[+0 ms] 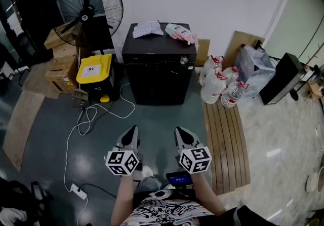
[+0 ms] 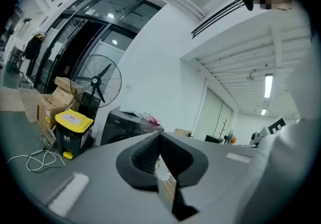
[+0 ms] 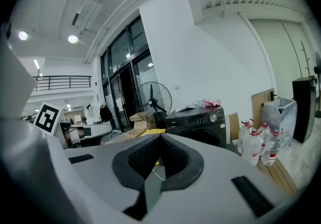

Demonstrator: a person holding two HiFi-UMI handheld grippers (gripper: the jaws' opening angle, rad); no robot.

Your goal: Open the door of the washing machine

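Note:
A black front-loading washing machine point(image 1: 158, 70) stands against the white back wall with its door closed; it also shows in the left gripper view point(image 2: 123, 126) and the right gripper view point(image 3: 198, 125). My left gripper point(image 1: 132, 129) and right gripper point(image 1: 179, 131) hover side by side over the grey floor, well short of the machine and pointing toward it. Both are shut with nothing between their jaws, as the left gripper point(image 2: 159, 135) and right gripper point(image 3: 160, 136) show in their own views.
A folded cloth point(image 1: 148, 28) and a pink packet point(image 1: 180, 32) lie on the machine. Left of it stand a yellow-lidded bin point(image 1: 94, 75), cardboard boxes point(image 1: 61, 70) and a fan point(image 1: 89, 9). Water jugs point(image 1: 215, 84) and wooden slats point(image 1: 225, 141) are at the right. A white cable point(image 1: 83, 128) trails on the floor.

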